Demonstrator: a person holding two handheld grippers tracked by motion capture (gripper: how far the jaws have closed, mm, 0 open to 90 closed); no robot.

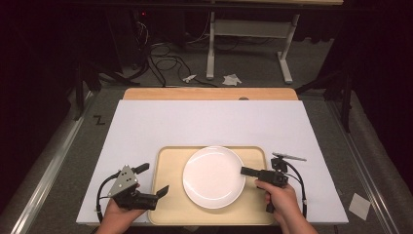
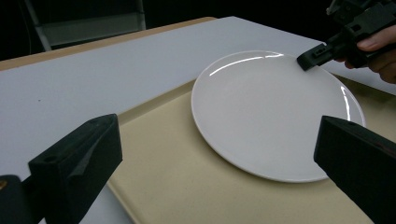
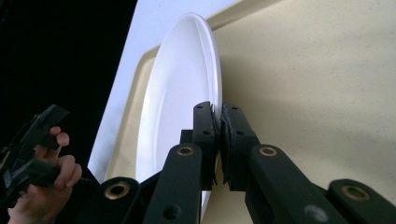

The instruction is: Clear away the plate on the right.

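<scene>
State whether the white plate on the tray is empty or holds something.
Empty. The white plate shows a bare surface on the tray; the right gripper is shut on its rim.

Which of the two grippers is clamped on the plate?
The right gripper: its fingers are pinched on the white plate's rim. The left gripper is open beside the tray, holding nothing.

A round white plate (image 1: 213,176), glossy and bare, lies flat in the middle of the beige tray (image 1: 168,195).
</scene>
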